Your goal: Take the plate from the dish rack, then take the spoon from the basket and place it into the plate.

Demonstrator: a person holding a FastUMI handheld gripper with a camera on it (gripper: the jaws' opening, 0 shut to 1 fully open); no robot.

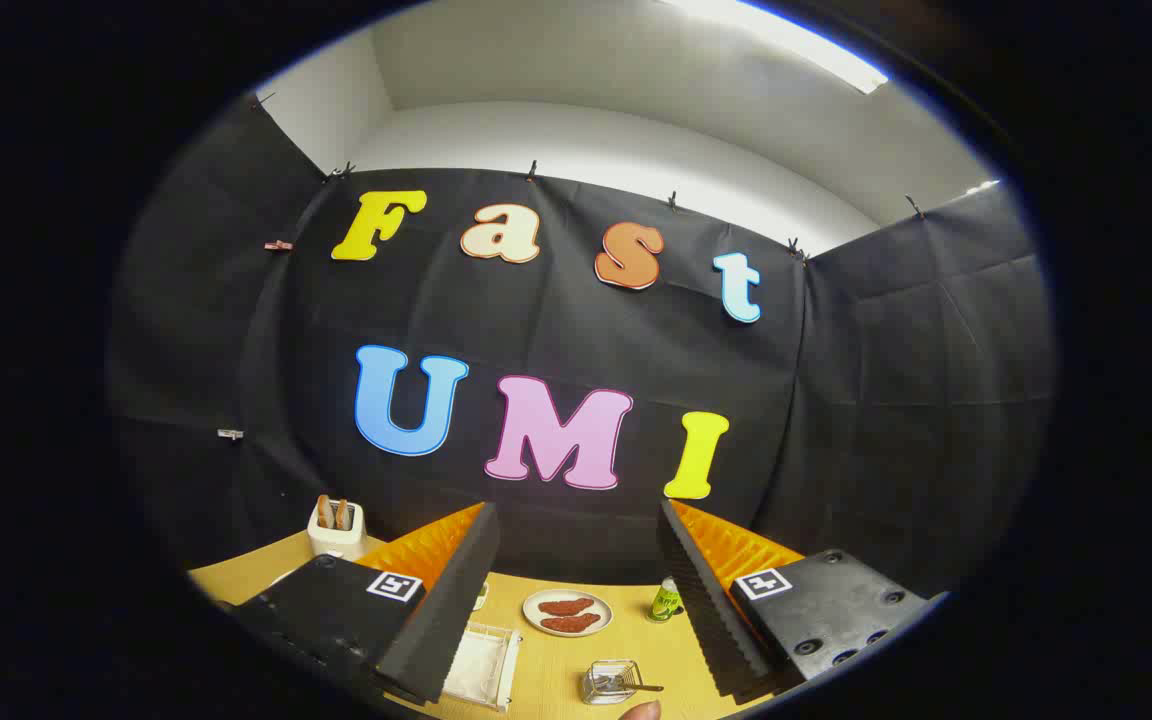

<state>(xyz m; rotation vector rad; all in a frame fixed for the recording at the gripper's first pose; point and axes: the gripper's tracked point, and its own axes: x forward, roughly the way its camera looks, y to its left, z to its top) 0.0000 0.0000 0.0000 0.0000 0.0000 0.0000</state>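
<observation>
My gripper [576, 520] is open and held high above a wooden table [556, 690], with nothing between its fingers. Far below, between the fingers, a small clear wire basket [608, 682] holds a spoon whose dark handle [648, 687] sticks out to the right. Left of the basket, beside my left finger, stands a white dish rack [481, 665]; I cannot make out what it holds. Beyond the basket lies a white plate [567, 612] with two brown food pieces on it.
A green can [666, 600] stands right of the food plate, close to my right finger. A white toaster [336, 527] with bread slices sits at the table's far left by the black cloth wall. A person's fingertip [643, 711] shows just below the basket.
</observation>
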